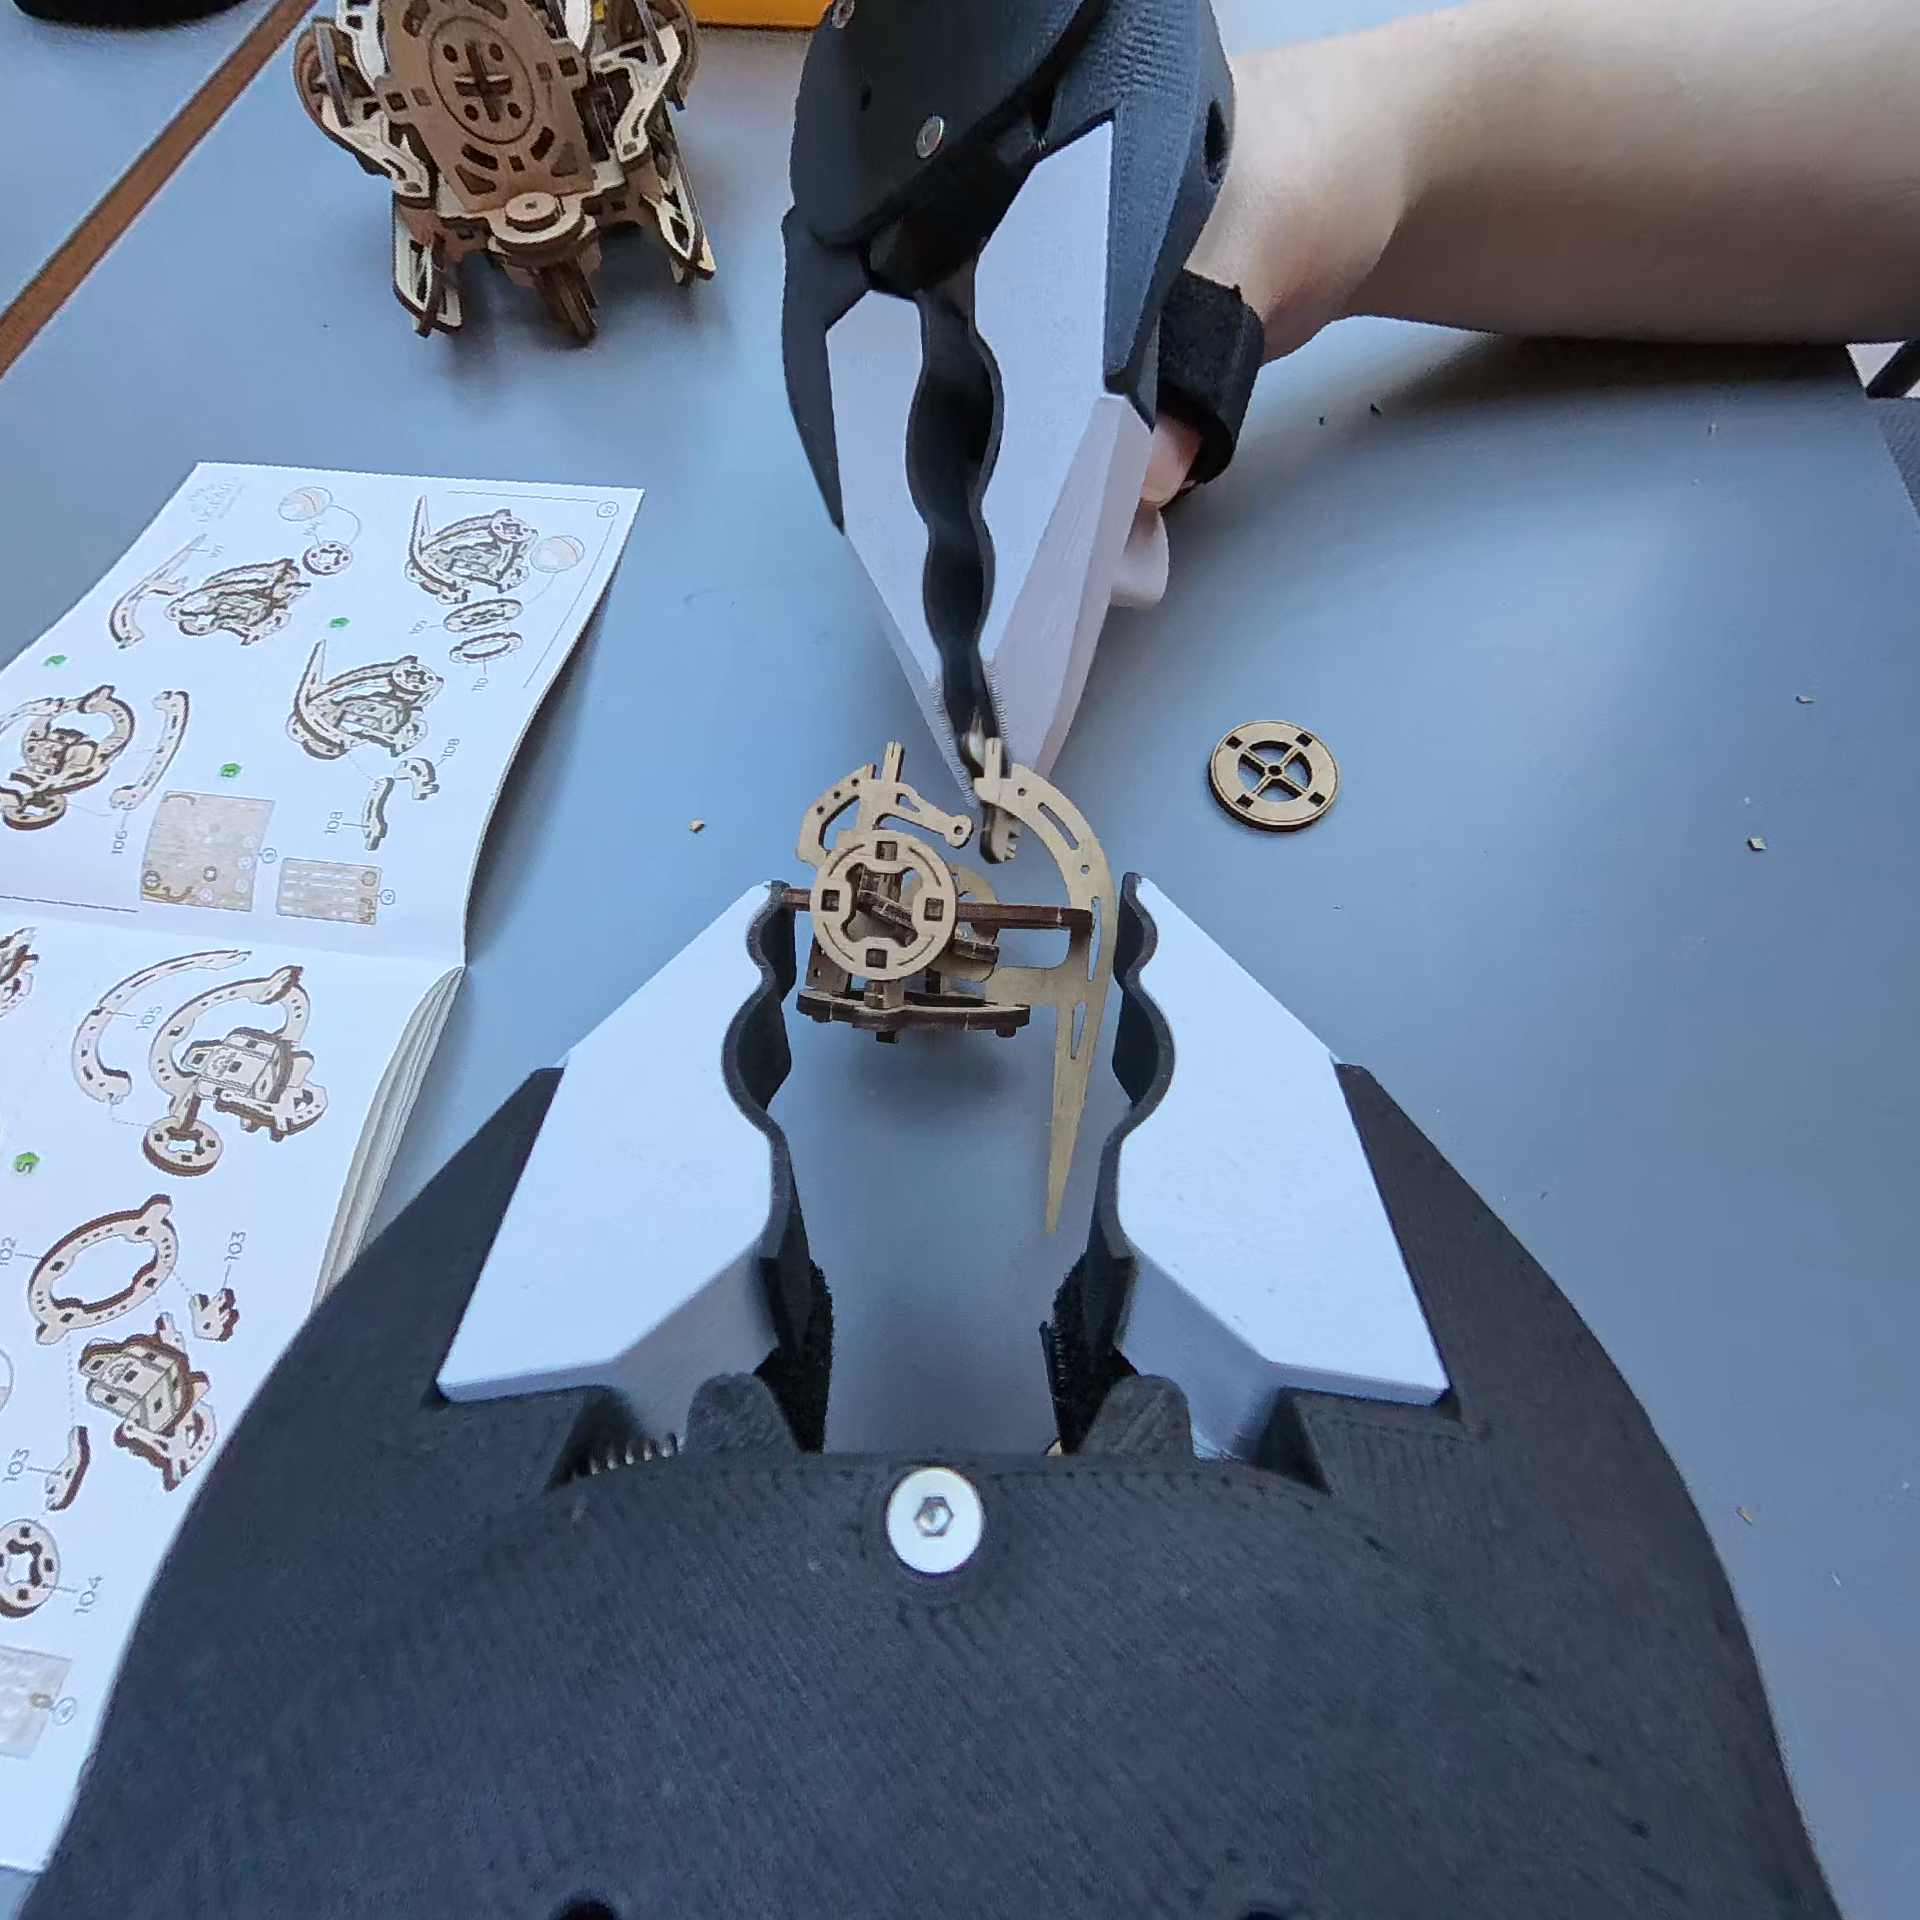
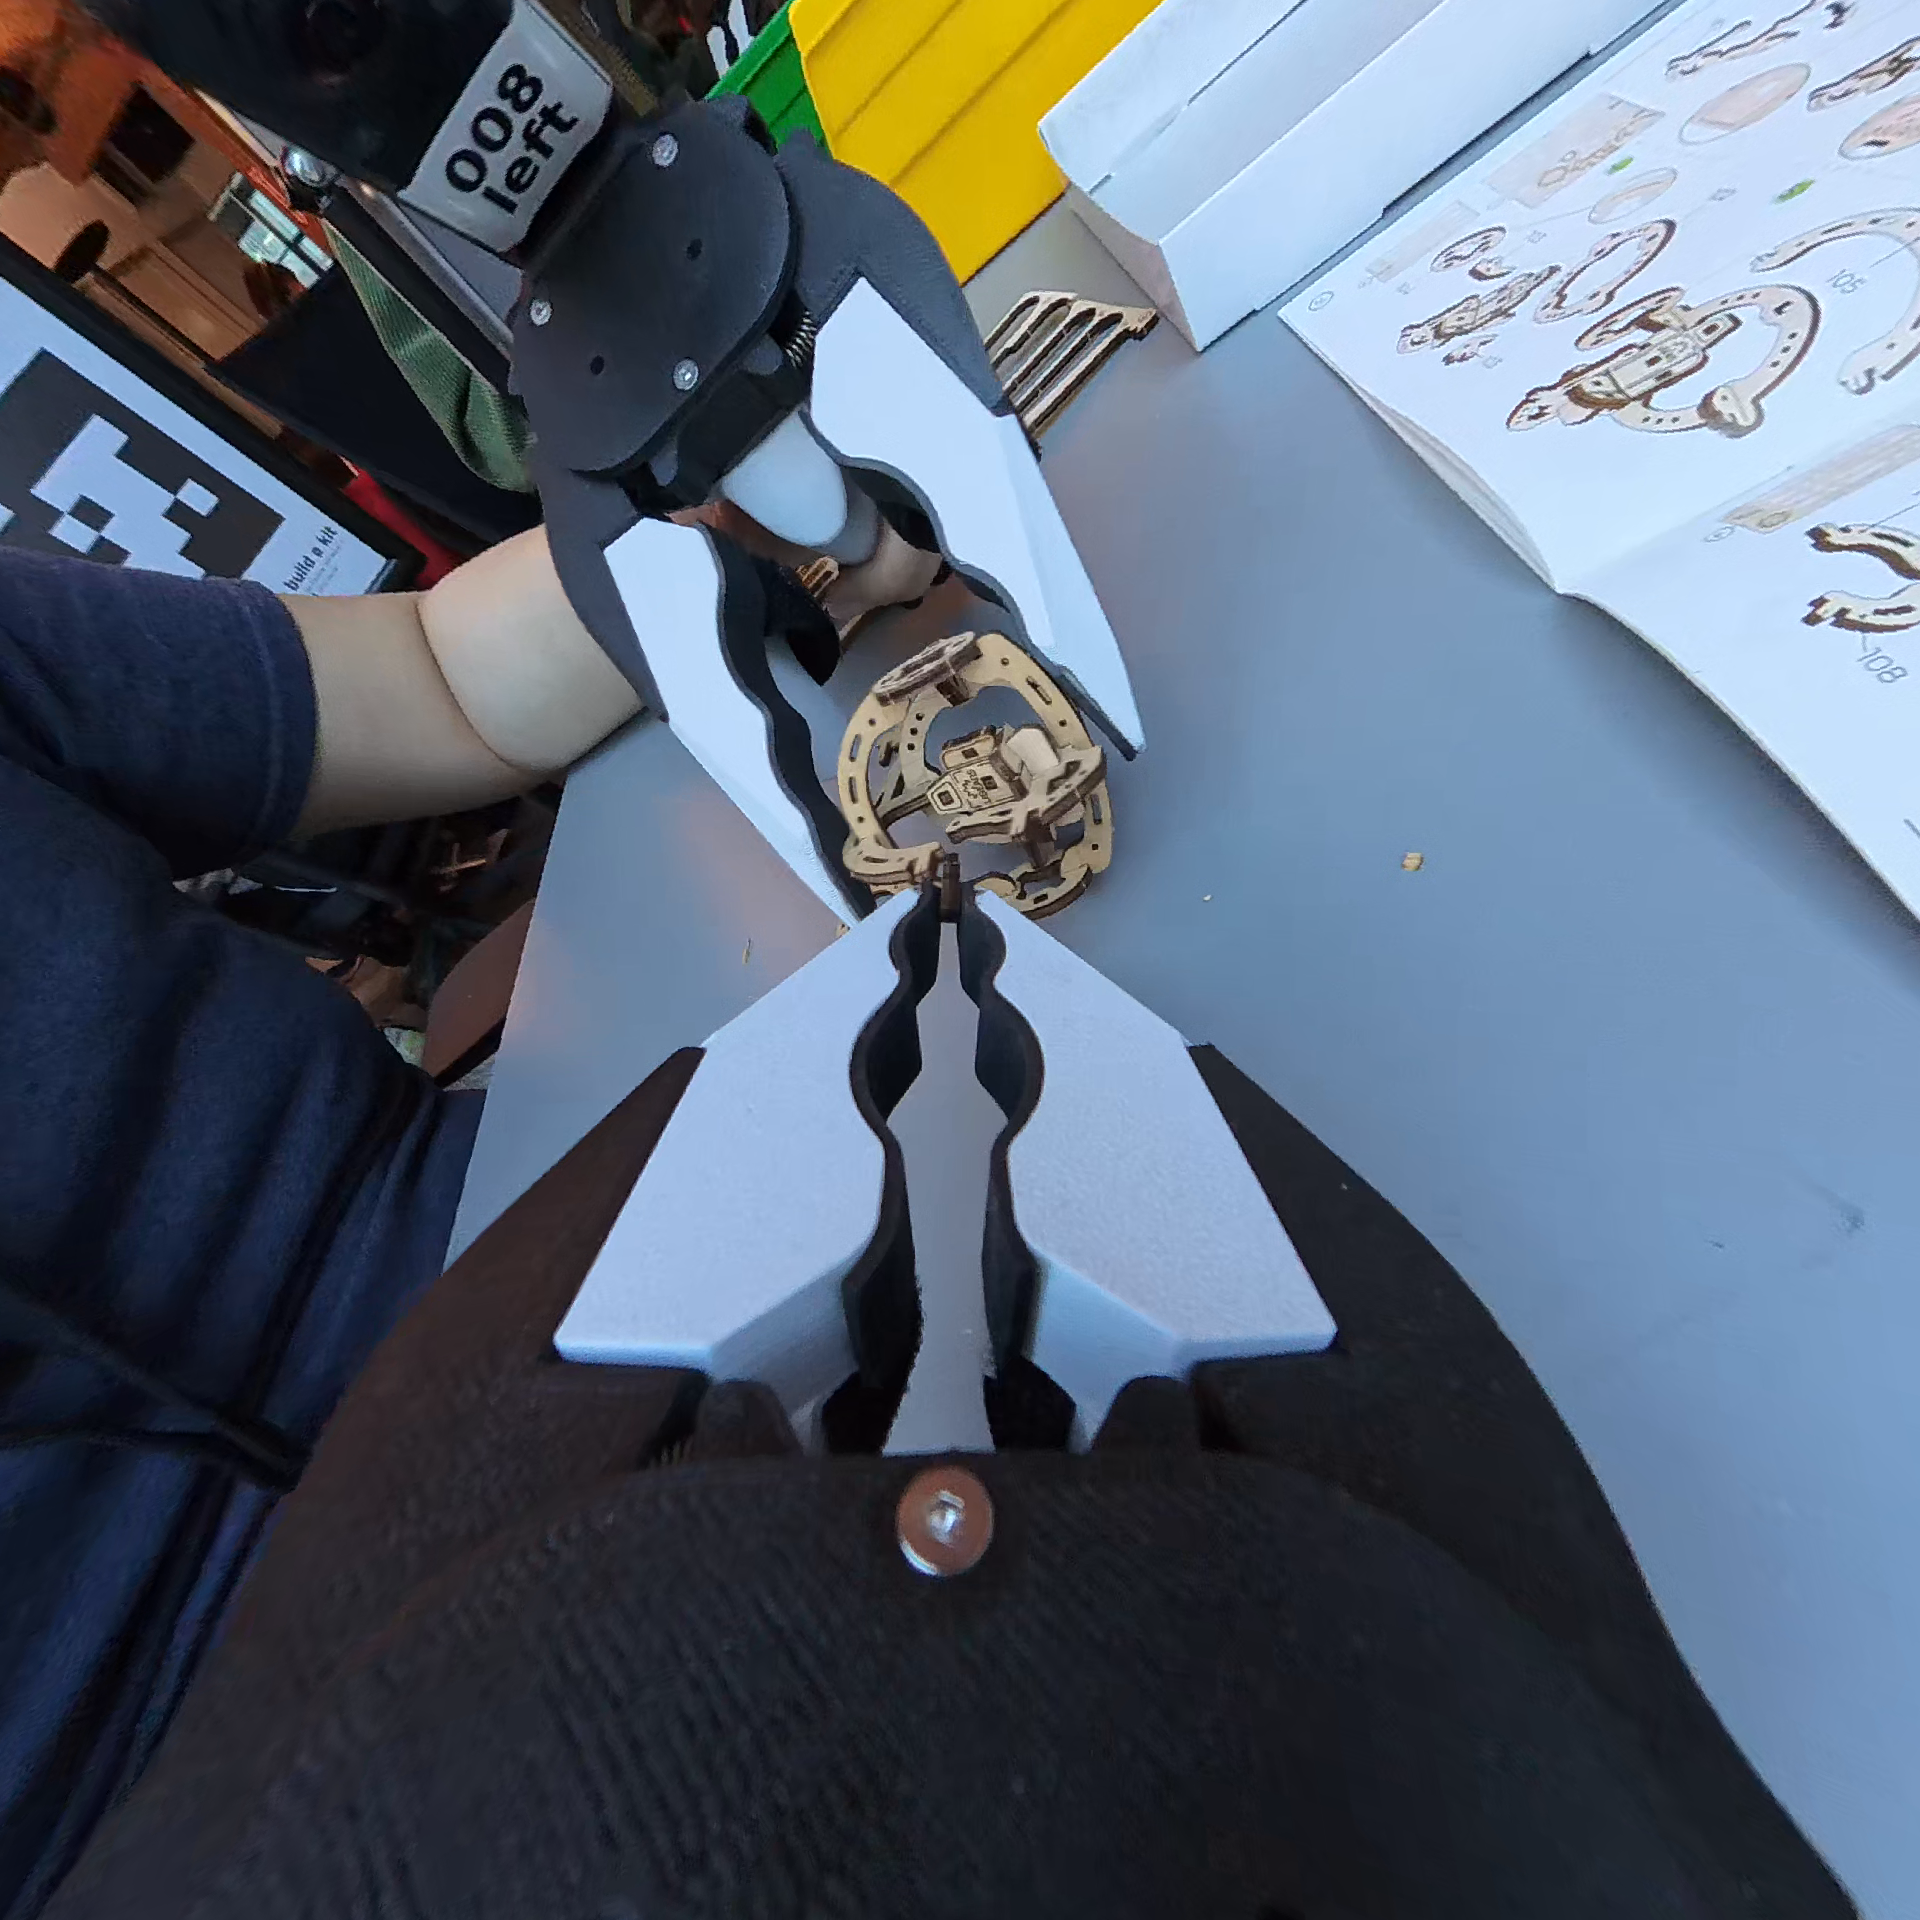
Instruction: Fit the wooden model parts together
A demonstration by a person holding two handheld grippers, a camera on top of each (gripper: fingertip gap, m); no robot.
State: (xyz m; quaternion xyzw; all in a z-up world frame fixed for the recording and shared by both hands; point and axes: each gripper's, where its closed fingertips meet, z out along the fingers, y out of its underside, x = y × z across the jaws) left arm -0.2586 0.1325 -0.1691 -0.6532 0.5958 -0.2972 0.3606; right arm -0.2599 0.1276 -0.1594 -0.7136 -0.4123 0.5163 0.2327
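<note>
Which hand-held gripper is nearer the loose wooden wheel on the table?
Right. The right hand-held gripper pinches the wooden model's arc beside the wooden wheel; the left hand-held gripper straddles the model, farther away.

A small, partly built wooden model [image 1: 914,935] of pale laser-cut plywood is seen on the grey counter [image 1: 1558,1039]: a ring-shaped hub, curved arcs and one long pointed blade. A loose round wooden wheel [image 1: 1274,774] with four spokes lies flat nearby, apart from it.
</note>
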